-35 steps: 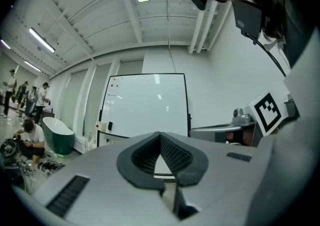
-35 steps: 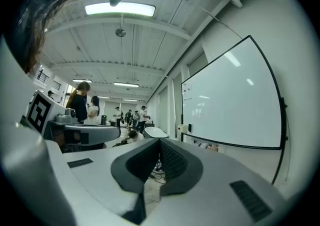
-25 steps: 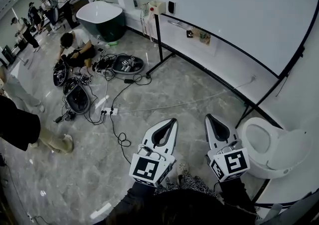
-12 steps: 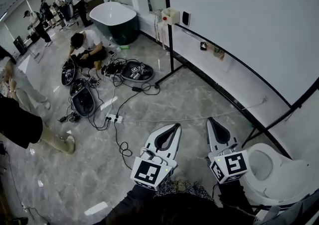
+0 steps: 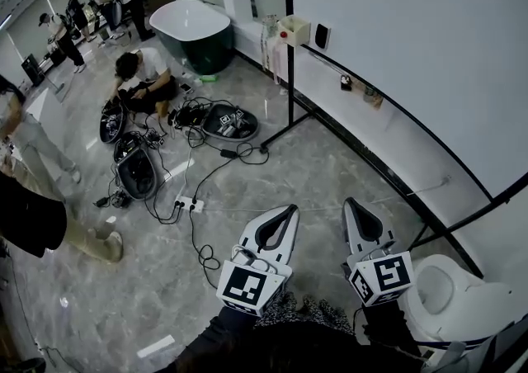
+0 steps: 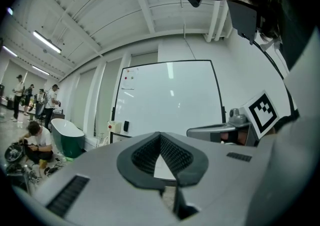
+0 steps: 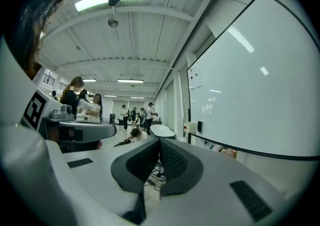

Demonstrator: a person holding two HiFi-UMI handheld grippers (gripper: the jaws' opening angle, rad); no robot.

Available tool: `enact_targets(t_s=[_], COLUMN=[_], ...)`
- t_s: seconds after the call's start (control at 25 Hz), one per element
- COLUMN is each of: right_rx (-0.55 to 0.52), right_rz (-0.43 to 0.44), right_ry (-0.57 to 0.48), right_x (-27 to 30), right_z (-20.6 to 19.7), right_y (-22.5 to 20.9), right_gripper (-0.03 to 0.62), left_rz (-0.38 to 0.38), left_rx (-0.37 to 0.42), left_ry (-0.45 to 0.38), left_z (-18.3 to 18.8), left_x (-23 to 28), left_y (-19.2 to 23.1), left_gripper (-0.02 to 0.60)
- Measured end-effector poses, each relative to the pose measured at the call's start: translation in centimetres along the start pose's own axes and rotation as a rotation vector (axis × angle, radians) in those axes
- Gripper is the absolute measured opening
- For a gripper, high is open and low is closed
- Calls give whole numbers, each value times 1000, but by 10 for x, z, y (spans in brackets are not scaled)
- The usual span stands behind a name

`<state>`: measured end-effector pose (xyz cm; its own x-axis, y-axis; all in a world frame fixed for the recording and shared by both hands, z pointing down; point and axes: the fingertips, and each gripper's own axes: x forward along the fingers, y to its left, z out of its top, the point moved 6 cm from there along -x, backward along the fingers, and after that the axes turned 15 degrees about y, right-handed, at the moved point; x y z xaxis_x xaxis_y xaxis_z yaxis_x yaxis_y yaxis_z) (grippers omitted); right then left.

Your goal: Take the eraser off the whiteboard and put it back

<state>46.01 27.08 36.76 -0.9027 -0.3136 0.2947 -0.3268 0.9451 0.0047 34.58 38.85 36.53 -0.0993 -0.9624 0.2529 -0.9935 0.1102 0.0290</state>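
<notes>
Eraser (image 5: 322, 35) — a small dark block — sticks to the whiteboard (image 5: 412, 25) near its lower left corner, just beside a pale box (image 5: 294, 30) on the stand's post. Both grippers are well apart from it, side by side low in the head view. The left gripper (image 5: 288, 207) has its jaws together with nothing between them; the right gripper (image 5: 348, 200) is likewise closed and empty. A white toilet (image 5: 470, 297) stands just right of the right gripper — a dark green bathtub (image 5: 196, 29) sits far across the floor.
</notes>
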Motion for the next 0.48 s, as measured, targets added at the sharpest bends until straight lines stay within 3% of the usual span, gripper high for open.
enact_targets(t_s=[0.48], right_rx=[33], right_rz=[-103], right_ry=[-39], right_x=[140], right_z=[63], right_y=[1], right_gripper=[8], left_rz=[-100], left_rx=[29], left_ry=[-22], left_z=[40], left_x=[73], left_y=[148], left_gripper=[2])
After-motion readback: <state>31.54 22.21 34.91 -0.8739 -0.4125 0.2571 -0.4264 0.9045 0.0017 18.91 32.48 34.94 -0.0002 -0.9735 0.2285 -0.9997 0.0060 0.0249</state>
